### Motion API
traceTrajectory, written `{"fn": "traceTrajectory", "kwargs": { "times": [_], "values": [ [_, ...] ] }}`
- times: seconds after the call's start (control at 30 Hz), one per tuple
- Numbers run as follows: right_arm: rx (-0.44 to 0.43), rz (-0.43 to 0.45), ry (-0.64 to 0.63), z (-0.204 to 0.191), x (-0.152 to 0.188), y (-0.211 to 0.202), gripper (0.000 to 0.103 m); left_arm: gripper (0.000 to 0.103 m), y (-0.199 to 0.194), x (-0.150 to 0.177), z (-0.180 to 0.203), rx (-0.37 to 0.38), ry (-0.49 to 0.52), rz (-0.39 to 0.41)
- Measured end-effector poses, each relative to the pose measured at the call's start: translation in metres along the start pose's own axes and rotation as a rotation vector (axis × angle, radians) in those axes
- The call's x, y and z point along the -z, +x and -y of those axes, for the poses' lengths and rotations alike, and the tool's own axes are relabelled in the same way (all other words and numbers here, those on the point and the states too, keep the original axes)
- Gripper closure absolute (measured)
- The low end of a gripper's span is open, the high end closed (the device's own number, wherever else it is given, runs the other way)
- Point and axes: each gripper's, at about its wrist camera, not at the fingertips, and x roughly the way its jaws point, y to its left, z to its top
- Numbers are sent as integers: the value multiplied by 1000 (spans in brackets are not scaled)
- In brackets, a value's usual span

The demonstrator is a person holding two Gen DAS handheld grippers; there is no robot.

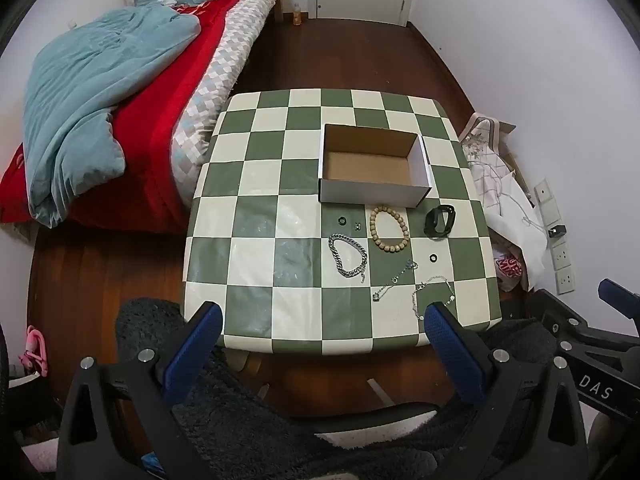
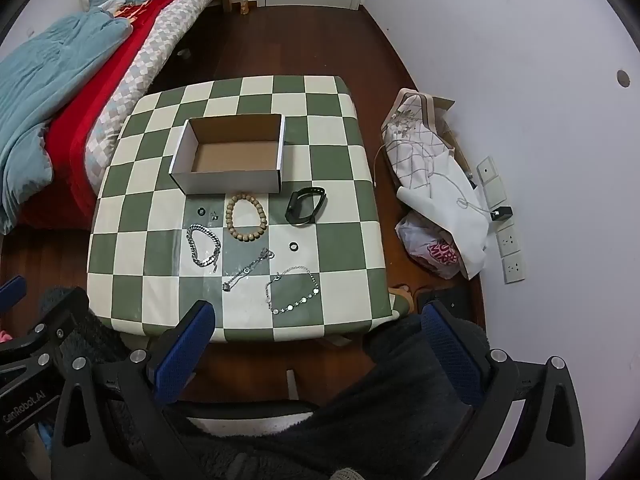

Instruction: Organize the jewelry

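Open white cardboard box sits empty on green-and-cream checkered bench; left gripper and right gripper hover wide open, holding nothing.

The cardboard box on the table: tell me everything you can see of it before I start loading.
The box is a shallow, open-topped rectangular carton, white outside and plain brown cardboard inside, with no lid in view. It sits upright and flat on the checkered table, toward the far side, and looks empty. Nothing touches it: the bead bracelet lies just in front of its near wall, apart from it, with the other jewelry nearer the camera.
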Motion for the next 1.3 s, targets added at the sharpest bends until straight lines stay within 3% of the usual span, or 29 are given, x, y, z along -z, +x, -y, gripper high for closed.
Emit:
{"fn": "traceTrajectory", "kwargs": {
  "times": [0.63,1.3],
  "values": [
    [1,14,0,2,-4,-9,0,0,-11,-15,-13,-3,4,15],
    [1,23,0,6,-3,-13,0,0,-13,-12,-1,-14,2,30]
  ]
}}
